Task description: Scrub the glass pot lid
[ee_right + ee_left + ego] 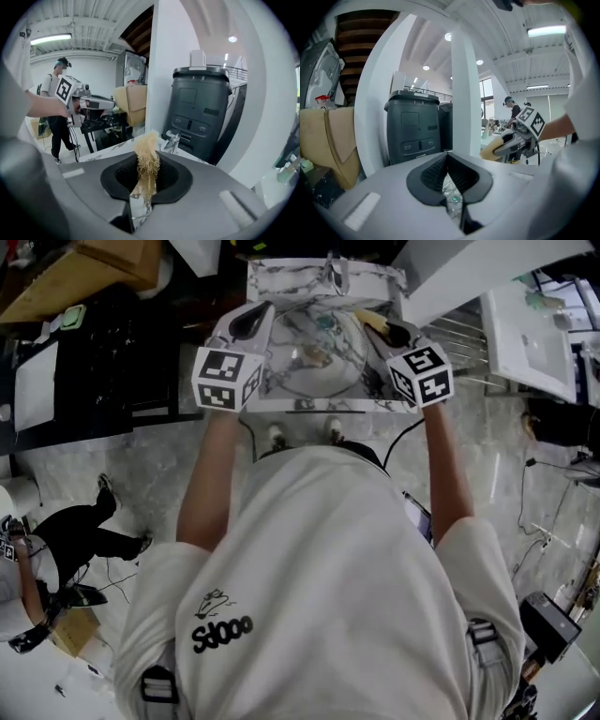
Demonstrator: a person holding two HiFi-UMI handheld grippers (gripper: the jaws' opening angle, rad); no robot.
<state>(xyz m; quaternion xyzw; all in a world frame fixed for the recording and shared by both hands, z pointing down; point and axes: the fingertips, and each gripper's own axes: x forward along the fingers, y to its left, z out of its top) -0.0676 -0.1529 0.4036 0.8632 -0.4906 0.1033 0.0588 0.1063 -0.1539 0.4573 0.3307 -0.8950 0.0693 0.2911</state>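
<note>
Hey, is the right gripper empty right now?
No, the right gripper has its jaws closed on a tan fibrous scrubber that sticks out past their tips.

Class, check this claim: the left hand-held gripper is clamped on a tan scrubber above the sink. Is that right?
Not quite. The tan scrubber is clamped in the right hand-held gripper, not the left, as the right gripper view shows; it is above the sink. The left hand-held gripper is shut on the glass lid.
</note>
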